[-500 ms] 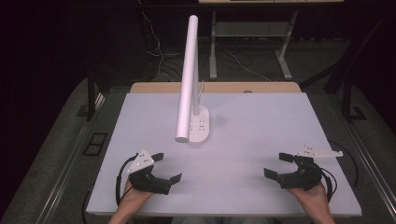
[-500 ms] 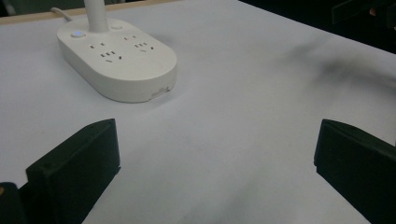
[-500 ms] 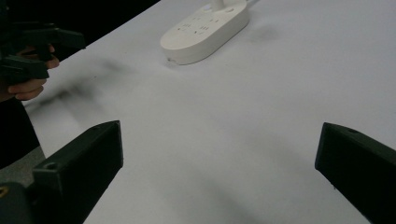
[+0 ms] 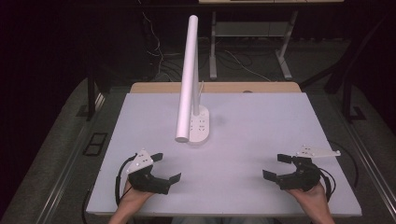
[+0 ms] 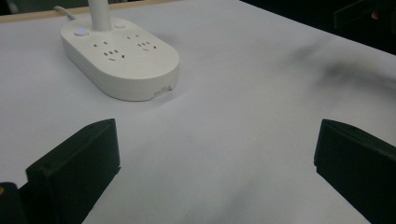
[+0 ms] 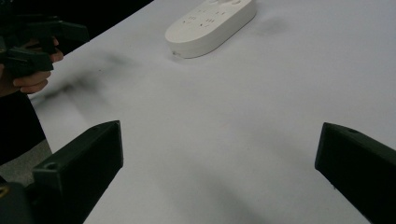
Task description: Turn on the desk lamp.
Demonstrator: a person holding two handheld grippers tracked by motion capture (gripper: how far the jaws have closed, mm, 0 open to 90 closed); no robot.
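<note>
White table, lamp base, grippers spread, empty

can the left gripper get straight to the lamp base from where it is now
Probably yes. The left gripper is open, holds nothing, and bare white tabletop lies between its jaws and the lamp's socket base. The tube-shaped lamp head hangs above the base's near end, which may crowd an approach from above.

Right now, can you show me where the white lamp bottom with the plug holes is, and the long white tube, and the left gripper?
lamp base (image 5: 122, 63), left gripper view, on its flat top by the sockets.
white tube (image 4: 188, 74), high view, midway along its length.
left gripper (image 4: 165, 167), high view, midway between its open jaws.
</note>
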